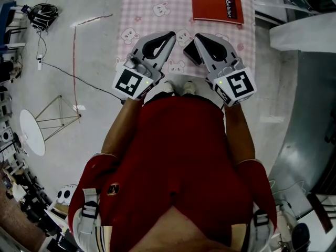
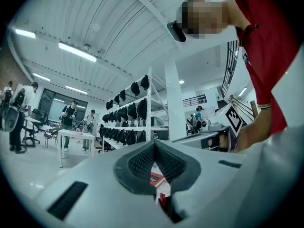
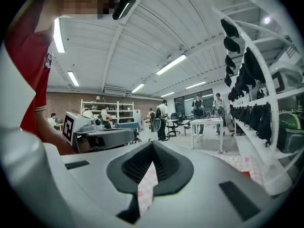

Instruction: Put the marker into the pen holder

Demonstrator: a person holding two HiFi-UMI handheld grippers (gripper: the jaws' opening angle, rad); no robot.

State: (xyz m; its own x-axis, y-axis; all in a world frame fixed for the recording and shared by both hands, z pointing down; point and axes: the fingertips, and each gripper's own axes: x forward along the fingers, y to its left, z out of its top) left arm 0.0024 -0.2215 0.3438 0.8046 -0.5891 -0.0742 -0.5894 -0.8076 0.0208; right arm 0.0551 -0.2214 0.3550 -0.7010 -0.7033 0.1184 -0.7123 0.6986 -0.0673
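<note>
Left tool [image 1: 171, 34] and right tool [image 1: 198, 36] hover level over the pink bunny-print table [image 1: 142, 14], each with jaws pressed together. The right tool grips nothing. A red sliver [image 2: 163, 201] shows low in the left tool's gap; whether it is the marker cannot be told. The black pen holder [image 1: 190, 52] sits at the right tool's 9 o'clock, and a red book [image 1: 217, 7] lies at its 12.

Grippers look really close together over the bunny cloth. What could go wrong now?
The left gripper and right gripper have tips close together, so they might bump. The dark box sits partly hidden by the right gripper; a careless swing could knock it. Both pairs of jaws are shut and empty, so neither can grab anything until it opens.
</note>
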